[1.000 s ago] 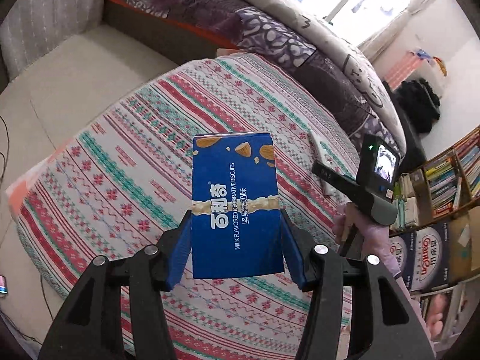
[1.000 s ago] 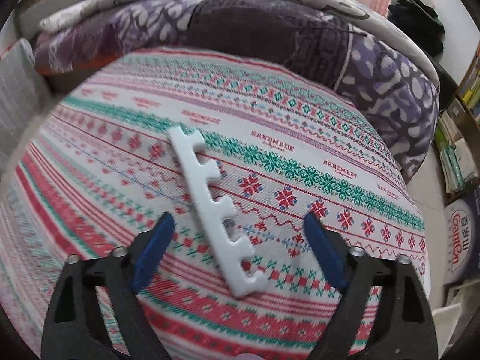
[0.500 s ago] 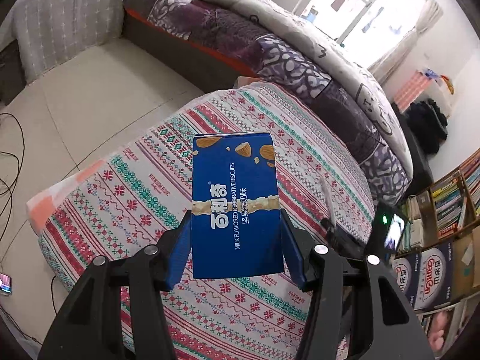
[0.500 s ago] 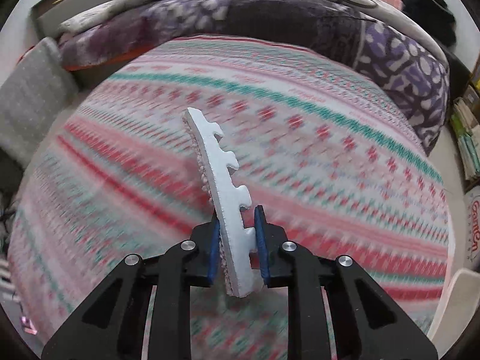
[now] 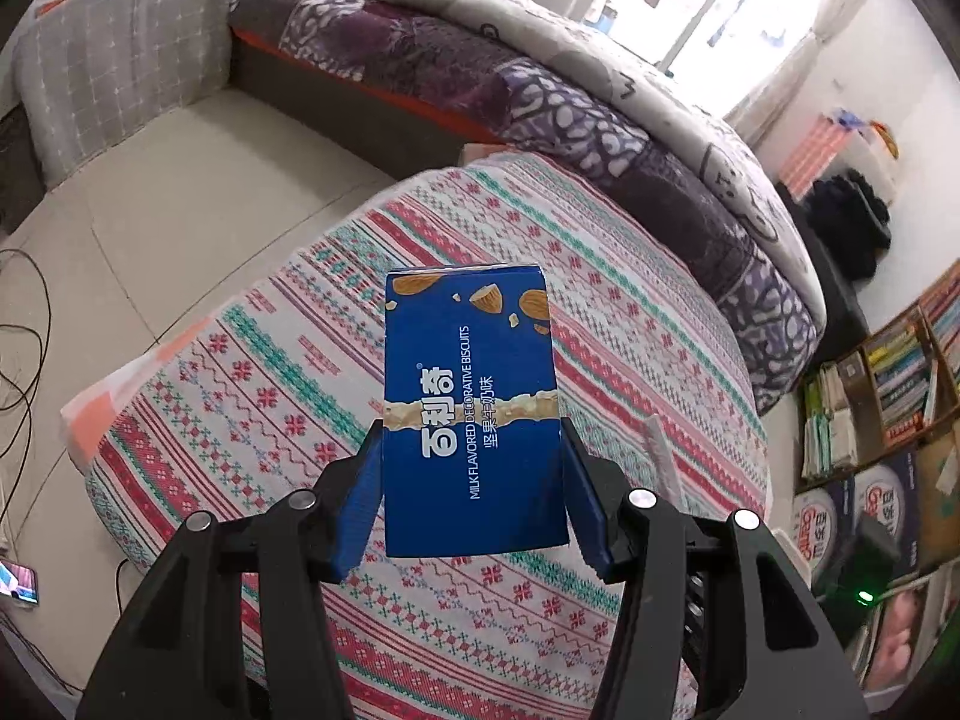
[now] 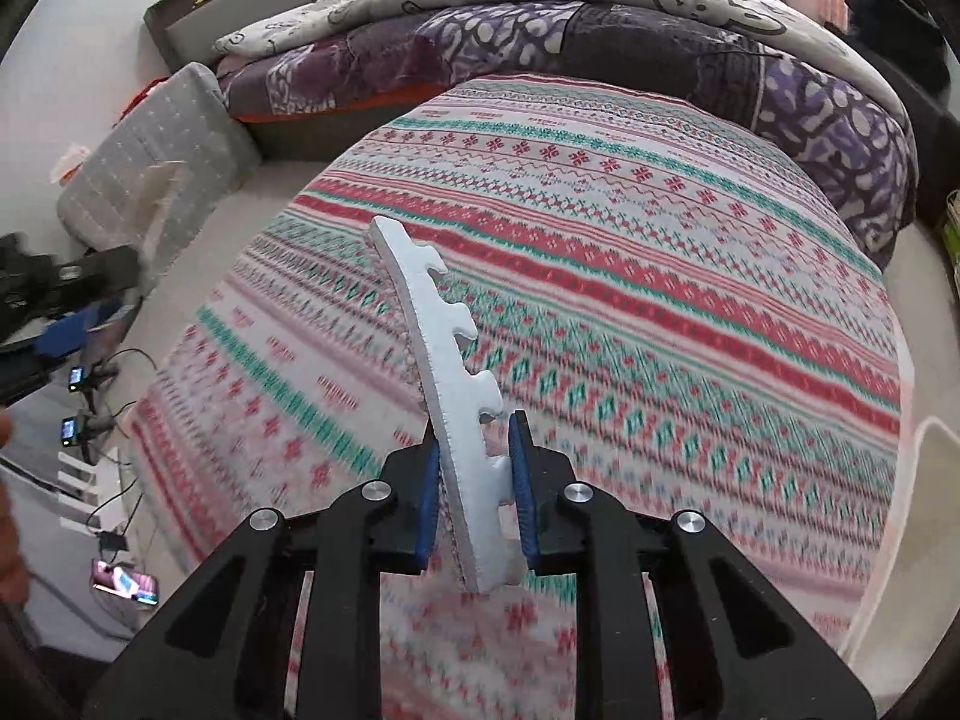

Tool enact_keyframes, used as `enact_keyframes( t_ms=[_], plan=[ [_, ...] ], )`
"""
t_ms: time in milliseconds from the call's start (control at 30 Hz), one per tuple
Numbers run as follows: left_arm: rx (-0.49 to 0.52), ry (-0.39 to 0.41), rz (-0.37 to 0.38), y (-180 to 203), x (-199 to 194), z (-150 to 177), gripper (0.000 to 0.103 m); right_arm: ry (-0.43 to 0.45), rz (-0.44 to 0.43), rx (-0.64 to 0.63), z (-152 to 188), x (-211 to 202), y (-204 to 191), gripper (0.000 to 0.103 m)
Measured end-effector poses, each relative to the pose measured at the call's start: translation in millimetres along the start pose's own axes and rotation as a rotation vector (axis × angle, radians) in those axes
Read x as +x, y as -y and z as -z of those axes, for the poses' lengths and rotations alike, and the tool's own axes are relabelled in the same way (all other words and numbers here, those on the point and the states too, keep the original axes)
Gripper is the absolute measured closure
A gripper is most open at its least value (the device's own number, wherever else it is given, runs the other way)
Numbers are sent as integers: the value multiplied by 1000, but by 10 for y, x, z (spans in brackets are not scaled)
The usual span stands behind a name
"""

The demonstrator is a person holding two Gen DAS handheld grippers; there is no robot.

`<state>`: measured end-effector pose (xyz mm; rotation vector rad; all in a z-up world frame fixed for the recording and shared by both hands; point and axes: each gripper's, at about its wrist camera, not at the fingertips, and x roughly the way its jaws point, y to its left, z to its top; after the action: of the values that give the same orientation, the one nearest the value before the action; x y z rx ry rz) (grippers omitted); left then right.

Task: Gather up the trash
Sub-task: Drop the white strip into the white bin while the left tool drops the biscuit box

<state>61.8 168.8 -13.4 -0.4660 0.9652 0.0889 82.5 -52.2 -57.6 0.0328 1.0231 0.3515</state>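
Observation:
My left gripper point(image 5: 474, 492) is shut on a blue biscuit box point(image 5: 471, 408), held upright above the patterned blanket point(image 5: 288, 396). My right gripper point(image 6: 474, 480) is shut on a white foam strip point(image 6: 444, 372) with notched, jigsaw-like teeth along one edge. The strip stands on edge between the blue pads and rises clear of the blanket point(image 6: 660, 276). In the left wrist view the same foam strip point(image 5: 659, 450) pokes up at the right, just behind my left gripper's right finger.
The blanket covers a low round surface beside a bed with a purple and white quilt point(image 6: 600, 30). A grey cushion point(image 5: 120, 60) lies on the tiled floor point(image 5: 150, 222). Cables and phones point(image 6: 123, 582) lie at the left, and bookshelves point(image 5: 888, 384) stand at the right.
My right gripper closed on the foam strip that lay flat on the blanket and lifted it on edge, swinging left. The left gripper kept hold of the box.

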Motion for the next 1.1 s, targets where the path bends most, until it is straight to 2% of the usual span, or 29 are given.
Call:
enact_keyframes(
  t_ms=[233, 500, 867, 1100],
  plan=[
    [98, -18, -16, 276, 96, 192, 49, 31, -7, 56, 194, -172, 261, 83],
    [200, -40, -34, 646, 305, 446, 49, 46, -13, 181, 227, -224, 658, 83],
    [295, -27, 14, 1169, 371, 622, 49, 109, 86, 269, 297, -519, 1126, 82],
    [347, -25, 32, 1460, 409, 755, 49, 148, 143, 401, 398, -782, 1634, 82]
  ],
)
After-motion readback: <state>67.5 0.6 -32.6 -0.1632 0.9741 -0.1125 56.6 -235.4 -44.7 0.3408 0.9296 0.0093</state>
